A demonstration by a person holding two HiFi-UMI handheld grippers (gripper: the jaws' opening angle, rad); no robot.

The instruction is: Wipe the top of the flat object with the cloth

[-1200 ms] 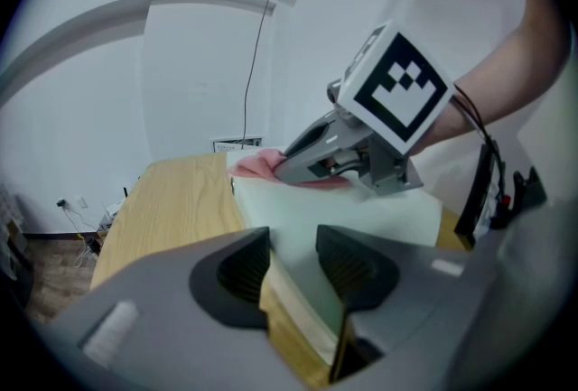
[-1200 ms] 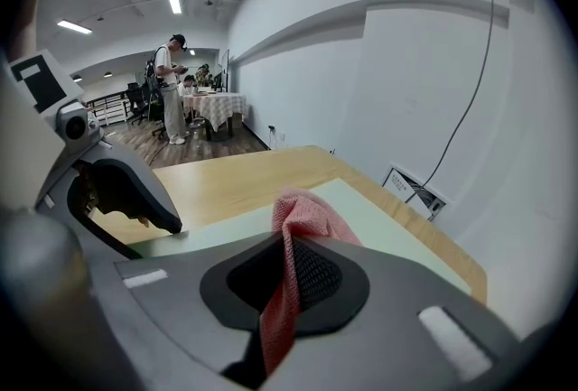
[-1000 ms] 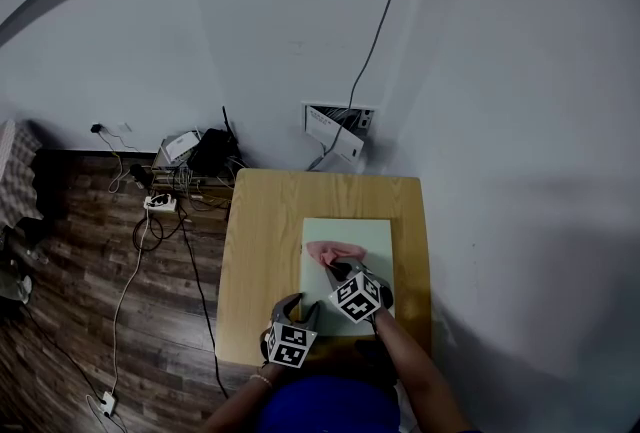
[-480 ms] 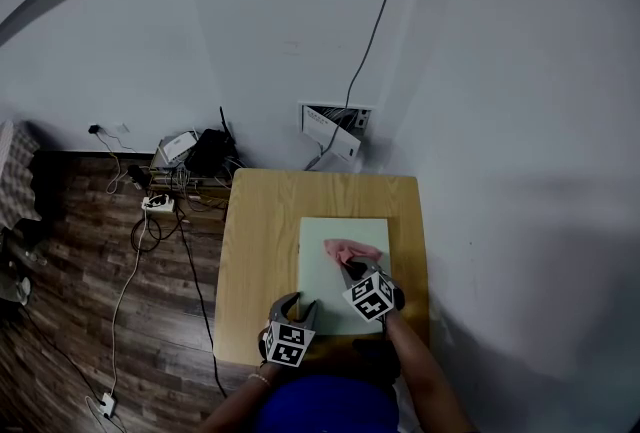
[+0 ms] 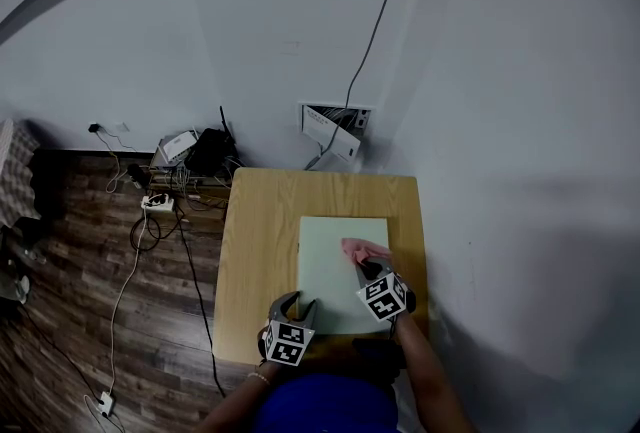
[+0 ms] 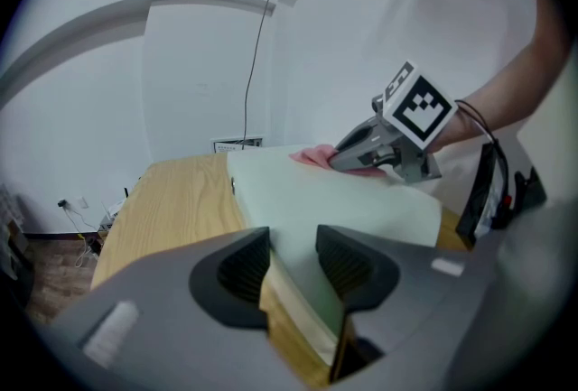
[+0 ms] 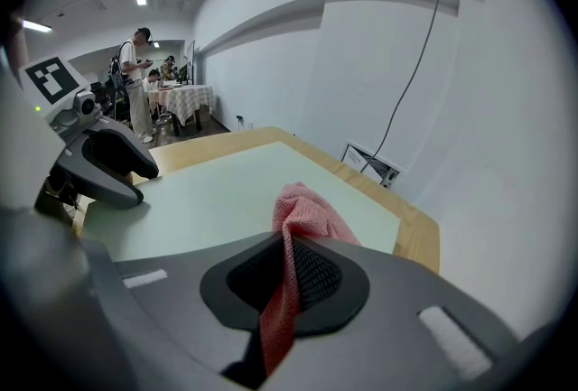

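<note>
Setting: a small wooden table (image 5: 258, 221) stands against a white wall (image 5: 250, 41), with dark wood floor (image 5: 90, 301) to its left.

Flat board: a pale green flat board (image 5: 330, 266) lies on the right half of the table, its long sides running away from the person. Its top is smooth and bare apart from the cloth.

Cloth: a pink, loosely woven cloth (image 7: 302, 210) is bunched on the board's top, towards the far right corner. One fold trails back between the right gripper's jaws; the rest is spread on the board just ahead of them.

Right gripper: the right gripper (image 5: 368, 268) points down and away over the right side of the board. Its jaws are closed tight on the cloth, and the pinched fold hangs down through the narrow gap.

Left gripper: the left gripper (image 6: 291, 261) sits low at the board's near left corner. Its jaws stand partly apart and clamp that corner between them, one pad on the cream side edge and the other on the green top.

Spacing: the two grippers are well apart, one at each side of the board.

Person: a bare forearm (image 5: 420, 371) reaches in from the near edge behind the right gripper.

Background: a dark cable (image 5: 375, 41) runs down the wall to an open wall box (image 5: 338, 129) just behind the table.
</note>
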